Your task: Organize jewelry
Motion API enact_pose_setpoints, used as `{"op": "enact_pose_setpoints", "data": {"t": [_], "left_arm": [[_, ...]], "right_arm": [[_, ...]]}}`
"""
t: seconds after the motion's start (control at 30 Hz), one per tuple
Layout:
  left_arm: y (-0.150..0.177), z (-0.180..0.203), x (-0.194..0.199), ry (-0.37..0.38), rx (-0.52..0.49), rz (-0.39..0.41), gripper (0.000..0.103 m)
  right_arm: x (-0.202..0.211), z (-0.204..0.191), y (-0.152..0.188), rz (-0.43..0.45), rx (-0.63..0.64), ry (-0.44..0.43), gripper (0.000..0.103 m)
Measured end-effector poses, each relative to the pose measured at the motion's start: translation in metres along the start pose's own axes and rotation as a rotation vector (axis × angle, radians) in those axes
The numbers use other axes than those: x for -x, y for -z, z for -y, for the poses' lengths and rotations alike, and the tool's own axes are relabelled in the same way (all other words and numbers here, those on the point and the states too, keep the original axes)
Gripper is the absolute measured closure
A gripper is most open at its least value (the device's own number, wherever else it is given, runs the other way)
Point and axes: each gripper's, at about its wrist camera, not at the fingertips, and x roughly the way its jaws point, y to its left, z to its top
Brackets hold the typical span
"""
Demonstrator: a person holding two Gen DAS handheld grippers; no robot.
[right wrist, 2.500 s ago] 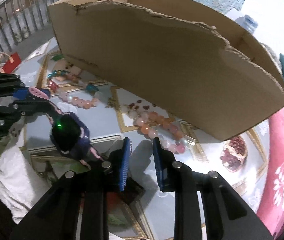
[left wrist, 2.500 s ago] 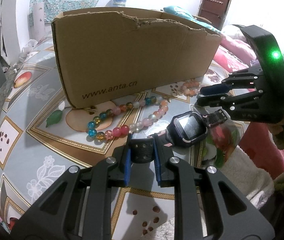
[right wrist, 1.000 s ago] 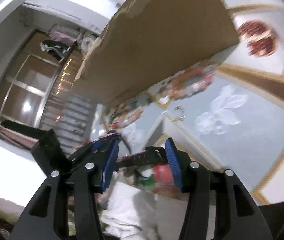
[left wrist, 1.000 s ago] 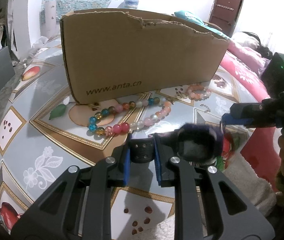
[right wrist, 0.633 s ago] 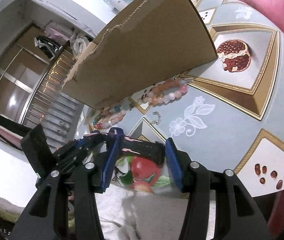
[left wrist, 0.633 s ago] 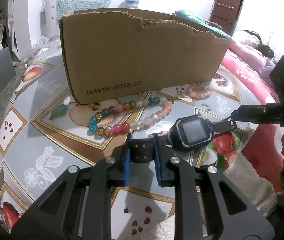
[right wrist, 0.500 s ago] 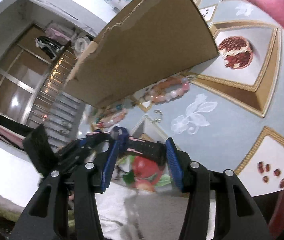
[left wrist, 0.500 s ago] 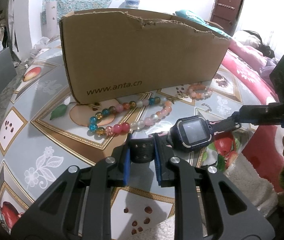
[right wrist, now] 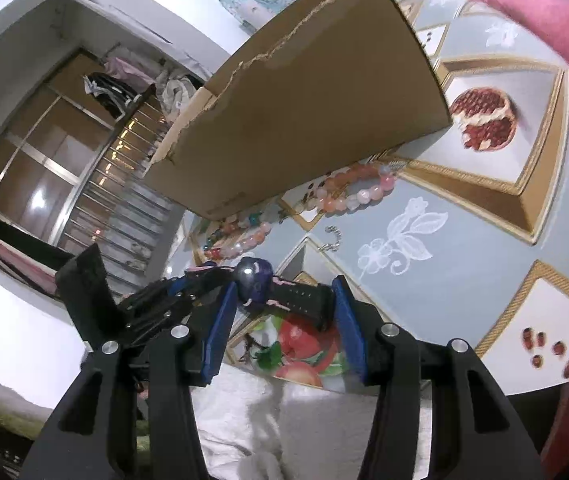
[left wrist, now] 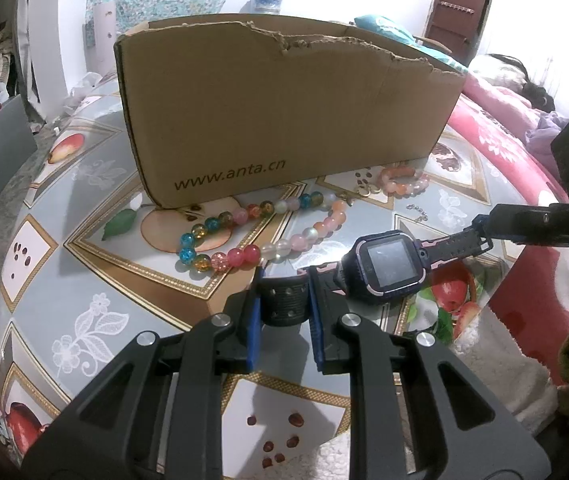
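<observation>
One table (left wrist: 84, 208), patterned cover with fruit prints and gold-edged panels. One cardboard box (left wrist: 284, 112) stands on it, top edge torn and ragged, open at the top; "www.anta.cn" printed low on the front face. Same box in the right wrist view (right wrist: 304, 120), tilted by the camera angle.

Bead strands: two. One long multicolor bead strand (left wrist: 252, 236) lies looped on the table just in front of the box, with blue, amber, pink, red, clear and peach beads. One smaller peach bead bracelet (left wrist: 404, 180) lies near the box's right corner, also seen in the right wrist view (right wrist: 356, 192). One small metal chain piece (left wrist: 416, 209) lies on the table between the bracelet and the watch.

One smartwatch (left wrist: 390, 266): dark navy-purple case, square dark screen, black strap with pink trim and punched holes. It is held up over the near table edge, strap stretched sideways between both grippers.

Left gripper (left wrist: 284, 316): jaws clenched on one strap end, blue pads touching it on both sides. Right gripper (right wrist: 282, 316): jaws spread wider than the strap, which lies between the blue pads; left wrist view shows its tip at the strap's end (left wrist: 484, 232), whether it grips it cannot be told. Green light on the right gripper body.
</observation>
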Motion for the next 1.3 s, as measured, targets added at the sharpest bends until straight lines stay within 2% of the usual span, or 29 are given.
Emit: {"op": "enact_pose_setpoints", "data": {"t": [0.1,0.13,0.23,0.43,0.63,0.7,0.8,1.07,1.3], "left_arm": [[0.000,0.000,0.000,-0.003,0.000,-0.003,0.084],[0.000,0.001,0.000,-0.004,0.000,-0.004,0.084],[-0.001,0.001,0.000,-0.006,0.003,-0.007,0.084],[-0.001,0.000,-0.001,-0.004,0.007,-0.007,0.084],[-0.001,-0.001,0.000,-0.001,0.010,-0.008,0.084],[-0.001,-0.001,0.000,-0.001,0.010,-0.009,0.084],[-0.001,-0.001,0.000,0.000,0.014,-0.012,0.083],[-0.002,-0.001,0.000,0.000,0.023,-0.022,0.081],[-0.003,0.001,-0.001,-0.006,0.034,-0.032,0.080]], "right_arm": [[0.001,0.003,0.001,0.000,0.018,0.098,0.054],[-0.003,0.003,0.002,-0.011,0.039,0.162,0.054],[-0.012,-0.002,0.007,-0.032,0.082,0.210,0.054],[-0.025,-0.009,0.009,-0.059,0.057,0.117,0.053],[-0.014,0.016,0.012,-0.021,-0.151,-0.184,0.053],[-0.016,0.013,0.014,-0.028,-0.143,-0.210,0.053],[-0.025,-0.004,0.017,-0.051,-0.089,-0.222,0.053],[-0.048,-0.036,0.021,-0.085,0.053,-0.165,0.053],[-0.054,-0.043,0.018,-0.095,0.101,-0.156,0.053]]}}
